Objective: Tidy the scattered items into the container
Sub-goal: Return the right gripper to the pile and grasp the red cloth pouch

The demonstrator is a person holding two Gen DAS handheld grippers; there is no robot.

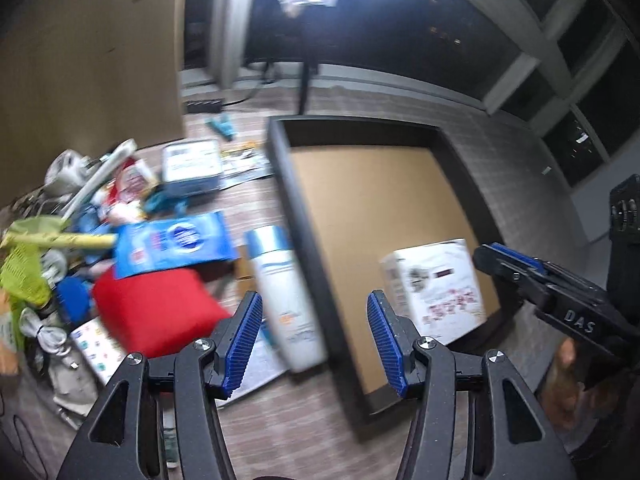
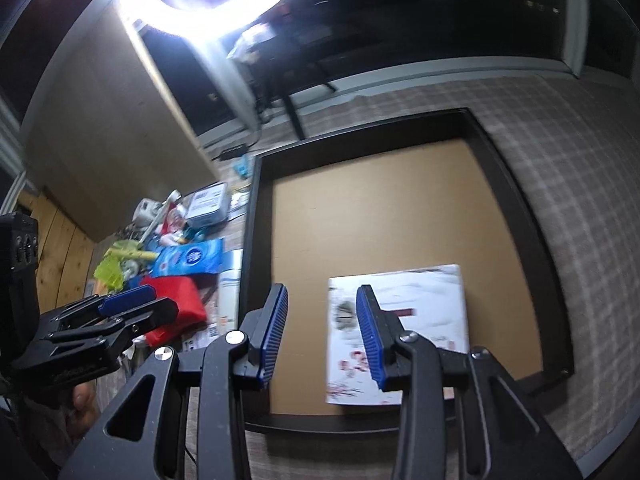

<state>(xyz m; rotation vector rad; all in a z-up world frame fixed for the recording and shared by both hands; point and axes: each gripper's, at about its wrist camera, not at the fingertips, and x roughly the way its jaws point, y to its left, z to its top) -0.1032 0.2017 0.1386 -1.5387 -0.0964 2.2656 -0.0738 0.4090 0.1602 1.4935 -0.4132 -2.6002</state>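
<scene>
Left gripper (image 1: 314, 344) and right gripper (image 2: 322, 334) both gape empty; white box (image 2: 400, 332) lies in the black-rimmed tray (image 2: 536, 256).

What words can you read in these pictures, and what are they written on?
"DAS": in raised letters on the black body of the right gripper, seen from the left wrist view.

Too blurred to read: the print on the white box in the tray, the blue packet, the white bottle and the blue-and-white tin.
</scene>
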